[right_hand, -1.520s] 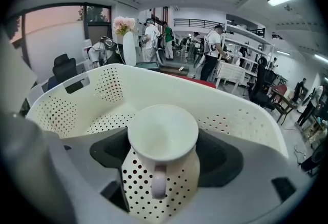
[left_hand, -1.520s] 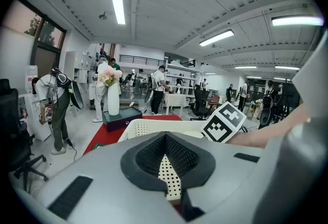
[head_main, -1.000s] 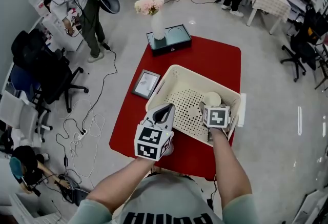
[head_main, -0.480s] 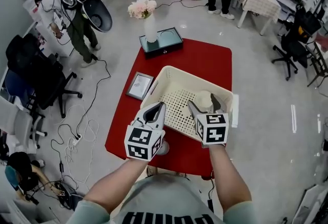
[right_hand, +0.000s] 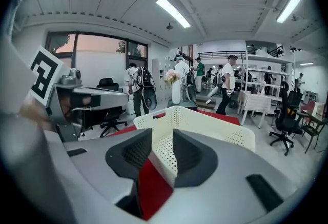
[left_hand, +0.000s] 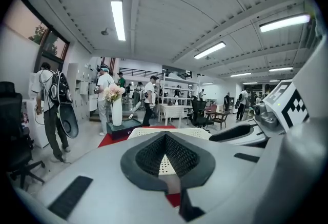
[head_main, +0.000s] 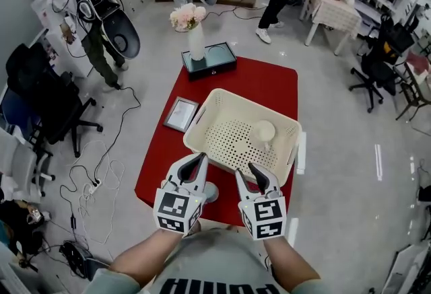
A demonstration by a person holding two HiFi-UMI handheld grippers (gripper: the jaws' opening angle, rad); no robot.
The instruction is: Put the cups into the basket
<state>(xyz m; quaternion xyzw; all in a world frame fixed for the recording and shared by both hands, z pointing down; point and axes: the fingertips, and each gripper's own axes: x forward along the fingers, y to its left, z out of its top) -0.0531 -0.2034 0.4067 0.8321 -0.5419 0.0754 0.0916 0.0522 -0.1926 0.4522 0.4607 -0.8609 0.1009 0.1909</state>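
A cream perforated basket [head_main: 225, 107] stands on the red table [head_main: 262, 81]. One pale cup [head_main: 262, 131] lies inside it, toward its right side. A second pale cup [head_main: 210, 192] sits on the table near the front edge, partly hidden behind my left gripper [head_main: 200, 157]. That gripper hovers before the basket's near wall [left_hand: 148, 131], its tips [left_hand: 165, 136] together and empty. My right gripper [head_main: 256, 173] hangs outside the basket's near rim [right_hand: 205, 125]. Its jaws [right_hand: 163, 141] have just been closing and stand apart with nothing between them.
A vase of flowers [head_main: 195, 33] stands on a dark box [head_main: 210, 60] at the table's far end. A picture frame [head_main: 180, 114] lies left of the basket. Office chairs [head_main: 47, 107], floor cables [head_main: 101, 171] and several people surround the table.
My right gripper has pulled back out of the basket toward the table's front edge, and its jaws have narrowed. The left gripper drifted back a little. The cup stays in the basket.
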